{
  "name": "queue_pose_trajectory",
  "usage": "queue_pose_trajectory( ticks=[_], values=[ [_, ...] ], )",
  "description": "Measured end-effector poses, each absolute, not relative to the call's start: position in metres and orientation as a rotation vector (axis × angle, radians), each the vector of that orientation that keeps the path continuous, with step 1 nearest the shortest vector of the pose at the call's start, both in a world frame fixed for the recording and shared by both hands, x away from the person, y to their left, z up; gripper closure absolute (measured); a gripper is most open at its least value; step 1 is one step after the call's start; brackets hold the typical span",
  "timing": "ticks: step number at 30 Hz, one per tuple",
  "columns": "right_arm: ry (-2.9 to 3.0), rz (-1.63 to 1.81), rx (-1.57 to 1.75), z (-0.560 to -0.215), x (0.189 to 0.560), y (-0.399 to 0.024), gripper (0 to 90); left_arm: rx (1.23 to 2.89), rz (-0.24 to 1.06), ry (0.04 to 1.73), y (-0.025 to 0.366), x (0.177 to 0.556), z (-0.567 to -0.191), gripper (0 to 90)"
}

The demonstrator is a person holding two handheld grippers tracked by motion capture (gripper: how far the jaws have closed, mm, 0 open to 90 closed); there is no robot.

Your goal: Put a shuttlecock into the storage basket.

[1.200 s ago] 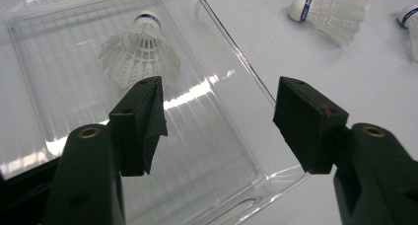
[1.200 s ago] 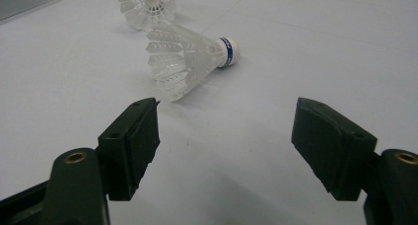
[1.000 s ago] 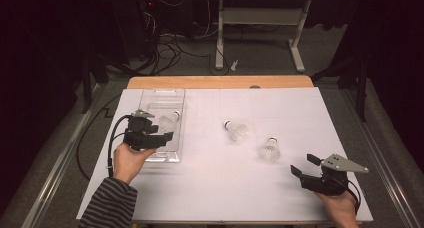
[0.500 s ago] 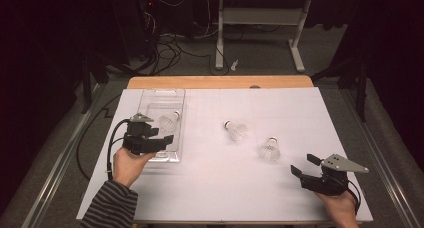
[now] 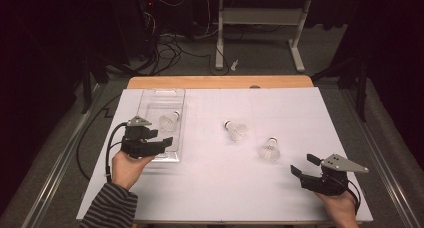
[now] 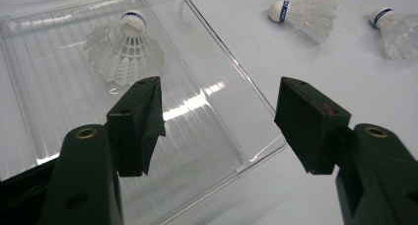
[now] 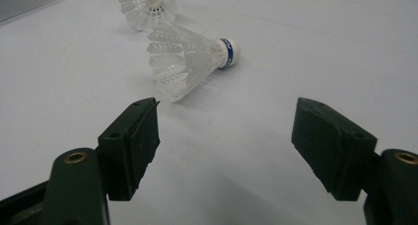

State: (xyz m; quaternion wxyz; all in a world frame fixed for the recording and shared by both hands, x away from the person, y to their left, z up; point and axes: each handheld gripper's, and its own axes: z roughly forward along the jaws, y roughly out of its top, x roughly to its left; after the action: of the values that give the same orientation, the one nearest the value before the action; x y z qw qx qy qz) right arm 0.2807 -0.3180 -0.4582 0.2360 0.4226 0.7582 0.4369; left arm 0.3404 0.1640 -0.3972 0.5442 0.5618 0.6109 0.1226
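Note:
A clear plastic tray (image 5: 152,104) lies at the left of the white table cover, and one white shuttlecock (image 5: 169,121) rests inside it (image 6: 124,51). Two more shuttlecocks lie on the cover: one in the middle (image 5: 235,130) and one to its right (image 5: 269,149). My left gripper (image 5: 167,140) hovers open over the tray's near end (image 6: 217,116), nothing between its jaws. My right gripper (image 5: 304,165) is open near the front right, with the nearer shuttlecock (image 7: 190,61) lying just beyond its jaws (image 7: 224,136) and the other (image 7: 147,4) farther back.
The white cover (image 5: 220,188) spans the table, with a wooden strip (image 5: 220,82) at its far edge. Cables and a metal stand's legs (image 5: 257,25) sit on the floor beyond. A black cable (image 5: 109,153) trails from the left gripper.
The left gripper has shifted slightly toward me along the tray. The right gripper and the shuttlecocks stay where they were.

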Motion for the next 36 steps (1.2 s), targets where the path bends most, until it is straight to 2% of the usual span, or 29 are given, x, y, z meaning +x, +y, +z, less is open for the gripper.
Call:
queue_pose_trajectory(
  ticks=[36],
  values=[
    [2.073,1.203,1.163,-0.457,0.283,-0.316,27.1,1.269,0.300,1.394,0.176,0.317,-0.406,35.5]
  ],
)
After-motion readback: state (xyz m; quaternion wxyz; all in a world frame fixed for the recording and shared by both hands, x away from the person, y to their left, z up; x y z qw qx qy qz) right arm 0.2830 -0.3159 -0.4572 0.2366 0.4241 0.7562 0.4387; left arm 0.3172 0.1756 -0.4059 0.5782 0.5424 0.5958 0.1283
